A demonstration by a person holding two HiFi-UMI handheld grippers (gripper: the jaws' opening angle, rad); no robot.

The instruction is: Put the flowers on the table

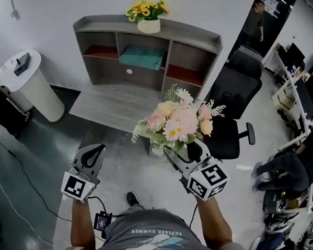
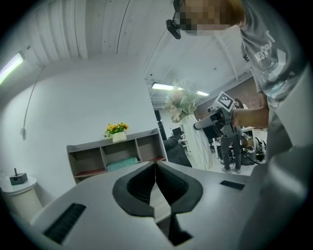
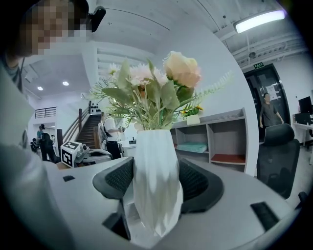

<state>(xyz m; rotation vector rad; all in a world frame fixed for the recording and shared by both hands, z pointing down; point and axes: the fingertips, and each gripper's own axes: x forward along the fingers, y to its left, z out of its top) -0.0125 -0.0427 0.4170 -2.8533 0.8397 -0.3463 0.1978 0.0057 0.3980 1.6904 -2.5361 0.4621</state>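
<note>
A bunch of pink and cream flowers [image 1: 180, 120] stands in a white faceted vase [image 3: 155, 190]. My right gripper [image 1: 187, 152] is shut on the vase, its dark pads [image 3: 196, 179] pressing on both sides, and holds it upright in the air. The blooms [image 3: 156, 85] rise above the jaws in the right gripper view. My left gripper [image 1: 93, 151] hangs beside it to the left, shut with nothing in it [image 2: 155, 168]. The low grey table [image 1: 113, 100] lies ahead, in front of a grey shelf unit [image 1: 142, 49].
A pot of yellow flowers [image 1: 148, 15] stands on top of the shelf unit, and a teal thing [image 1: 142, 57] lies in one compartment. A black office chair [image 1: 234, 118] is close on the right. A white round stand [image 1: 26, 84] is at the left. Desks and clutter fill the far right.
</note>
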